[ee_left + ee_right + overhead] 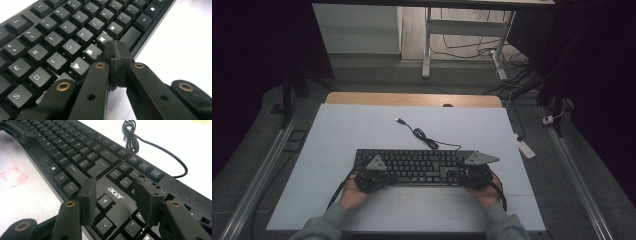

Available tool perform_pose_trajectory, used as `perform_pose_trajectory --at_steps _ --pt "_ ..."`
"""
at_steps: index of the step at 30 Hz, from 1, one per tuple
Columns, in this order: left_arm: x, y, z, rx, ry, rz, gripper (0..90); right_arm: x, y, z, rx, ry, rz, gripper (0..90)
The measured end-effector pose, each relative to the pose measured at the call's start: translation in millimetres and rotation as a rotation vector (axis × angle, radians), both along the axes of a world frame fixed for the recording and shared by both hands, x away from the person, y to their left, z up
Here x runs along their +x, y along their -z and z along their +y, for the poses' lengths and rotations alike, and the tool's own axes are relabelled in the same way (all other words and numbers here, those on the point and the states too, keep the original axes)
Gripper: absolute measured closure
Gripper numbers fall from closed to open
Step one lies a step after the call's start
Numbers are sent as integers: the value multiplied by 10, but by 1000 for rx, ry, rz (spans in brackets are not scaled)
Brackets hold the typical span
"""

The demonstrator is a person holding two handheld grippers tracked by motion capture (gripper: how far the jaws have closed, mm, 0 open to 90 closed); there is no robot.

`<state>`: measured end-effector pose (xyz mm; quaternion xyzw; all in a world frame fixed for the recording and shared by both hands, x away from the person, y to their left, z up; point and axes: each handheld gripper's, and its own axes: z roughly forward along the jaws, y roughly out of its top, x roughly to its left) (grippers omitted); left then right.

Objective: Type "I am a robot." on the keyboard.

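Keyboard lies under both grippers; left gripper jaws together above B key; right gripper jaws apart over arrow keys.

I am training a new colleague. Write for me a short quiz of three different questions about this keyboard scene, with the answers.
1. True or false: the left claw is shut, its jaws pressed together above the keyboard.
2. The right claw hangs open over which keys? A) the arrow keys B) the function row C) the spacebar
3. Fill in: the keyboard's cable ends in a ____ plug lying loose on the white table.

Key: 1 true; 2 A; 3 USB
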<state>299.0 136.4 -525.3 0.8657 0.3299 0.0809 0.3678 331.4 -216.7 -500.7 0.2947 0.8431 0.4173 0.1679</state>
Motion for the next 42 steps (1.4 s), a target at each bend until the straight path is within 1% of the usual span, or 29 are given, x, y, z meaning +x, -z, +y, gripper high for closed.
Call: perform_pose_trajectory --at_steps 2,3,7,8,11,13,15,17,19,22,27,34,42 --pt "-9 -18 6 4 -2 -13 889 -1 -1 1 0 -1 -1 529" --pt "-11 -33 18 -5 -5 -19 889 -1 0 1 0 -1 0 529" --pt "-22 -127 90 -62 -33 -50 882 3 4 0 5 -2 2 529" --pt "-26 -150 111 -73 -41 -57 864 3 4 0 5 -2 2 528" --pt "-41 -209 175 -110 -66 -69 758 -1 -3 -5 5 0 1 528" --pt "-47 -243 214 -136 -90 -73 671 -3 -5 -4 6 -1 0 528" --pt "-41 -275 258 -155 -108 -72 585 -1 -4 -2 7 -2 -1 528" --pt "-33 -295 295 -158 -129 -73 521 2 -3 -5 5 -1 -1 528" --pt "-17 -303 334 -157 -144 -71 483 6 -1 -8 7 -1 0 528" --pt "2 -306 383 -165 -167 -62 446 6 -1 -12 10 1 -1 528" --pt "14 -335 433 -181 -187 -52 397 3 -3 -9 7 1 0 528" --pt "21 -358 500 -201 -208 -47 364 4 -6 -16 7 5 -1 528" --pt "34 -368 542 -201 -221 -45 349 7 0 -14 6 3 -1 528"
